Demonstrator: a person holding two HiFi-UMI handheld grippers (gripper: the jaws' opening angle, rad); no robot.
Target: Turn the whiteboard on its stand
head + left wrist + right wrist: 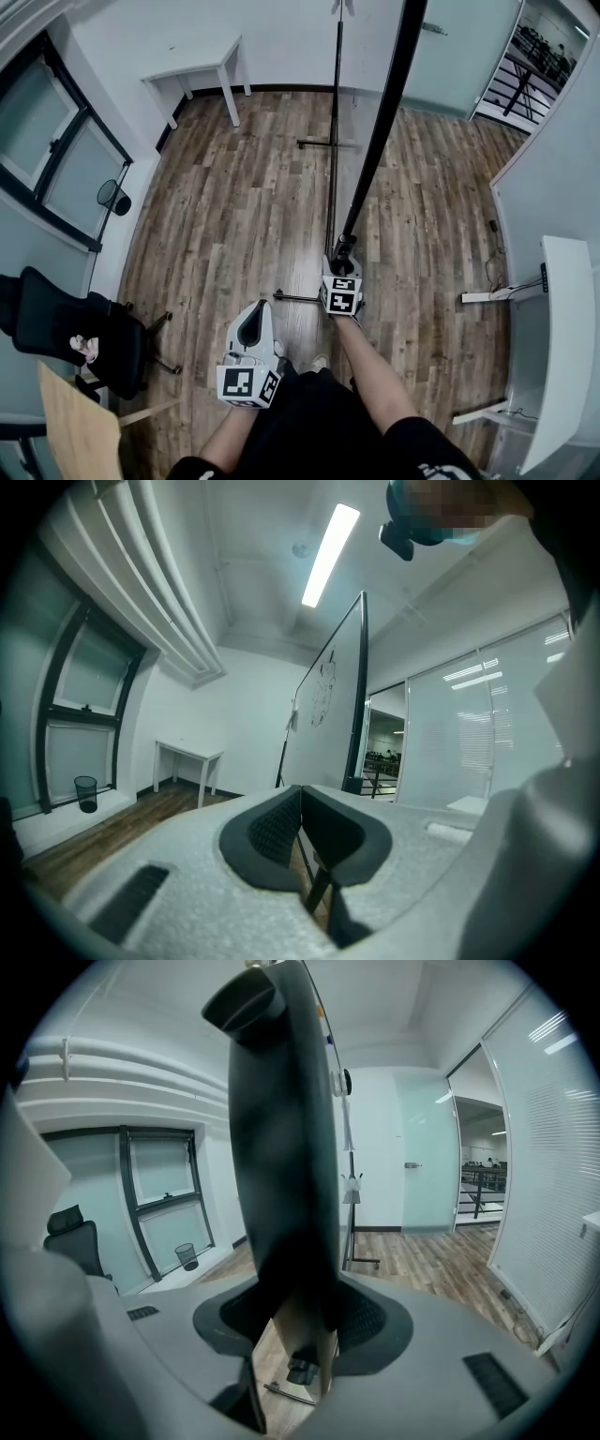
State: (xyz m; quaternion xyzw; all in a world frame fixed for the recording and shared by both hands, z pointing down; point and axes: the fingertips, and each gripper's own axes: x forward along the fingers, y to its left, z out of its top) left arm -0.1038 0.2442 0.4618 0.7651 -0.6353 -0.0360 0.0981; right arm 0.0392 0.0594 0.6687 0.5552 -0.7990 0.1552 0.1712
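Whiteboard (380, 122), one in number, stands on its stand in the middle of the wooden floor (234, 216). From the head view it shows edge-on as a long black frame running up from the grippers. Two foot bars of the stand lie across the boards, a far foot bar (323, 143) and a near foot bar (298, 298).

There are two grippers. The right gripper (342, 258) reaches forward on a nearly straight right forearm (375, 375) and tilts somewhat downward. Its jaws stand wide and pinch the whiteboard's near black edge, which fills the gap between the pads. The left gripper (253, 319) is held nearer the person's body, to the left of the board and apart from it, pointing level. Its pads are pressed together at the tips with nothing between them.

Round the room are one white table (202, 70) by the far wall, one white desk (562, 356) at the right, one black office chair (56, 328) and one waste basket (114, 197) by the window.

Only the head view shows both grippers together. The left gripper view alone shows the board's white face with some scribbles on it and one ceiling light (330, 555). The right gripper view alone shows, below the clamped edge, what looks like a caster, though it is too dark to be sure
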